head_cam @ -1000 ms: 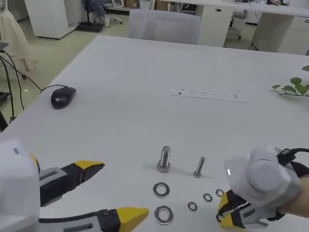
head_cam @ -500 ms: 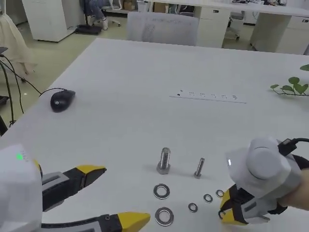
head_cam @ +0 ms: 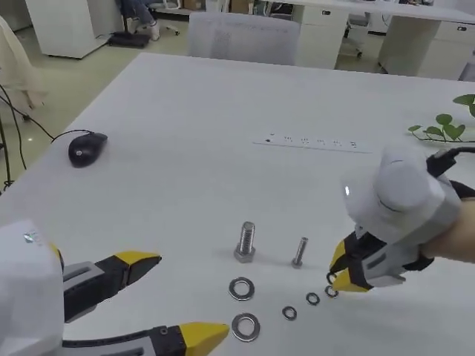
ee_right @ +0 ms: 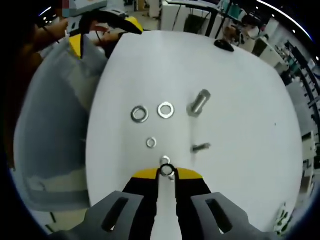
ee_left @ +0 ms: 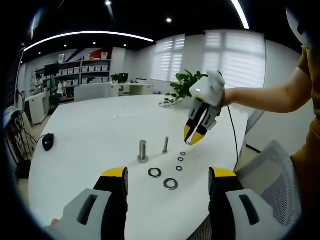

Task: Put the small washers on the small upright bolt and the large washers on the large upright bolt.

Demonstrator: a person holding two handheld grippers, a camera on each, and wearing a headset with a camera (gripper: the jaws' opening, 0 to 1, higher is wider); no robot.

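The large upright bolt [head_cam: 246,242] and the small upright bolt [head_cam: 300,252] stand side by side on the white table [head_cam: 185,163]. Two large washers [head_cam: 241,288] [head_cam: 246,326] lie in front of the large bolt. Small washers [head_cam: 289,313] [head_cam: 312,298] lie in a row to their right. My right gripper [head_cam: 338,272] hovers just right of the small bolt, shut on a small washer [ee_right: 166,170] at its tips [ee_right: 166,173]. My left gripper [head_cam: 172,297] is open at the near left with nothing in it; in its own view [ee_left: 169,172] the jaws frame the washers.
A black mouse [head_cam: 82,147] lies at the far left with its cable running off the table edge. A white power strip [head_cam: 312,142] lies across the middle and a plant sprig [head_cam: 441,127] reaches in at the right edge. A grey chair [head_cam: 241,37] stands beyond the table.
My right gripper has lifted from the table beside the row of small washers and moved toward the small bolt, with a small washer pinched in its tips. The left gripper has stayed open.
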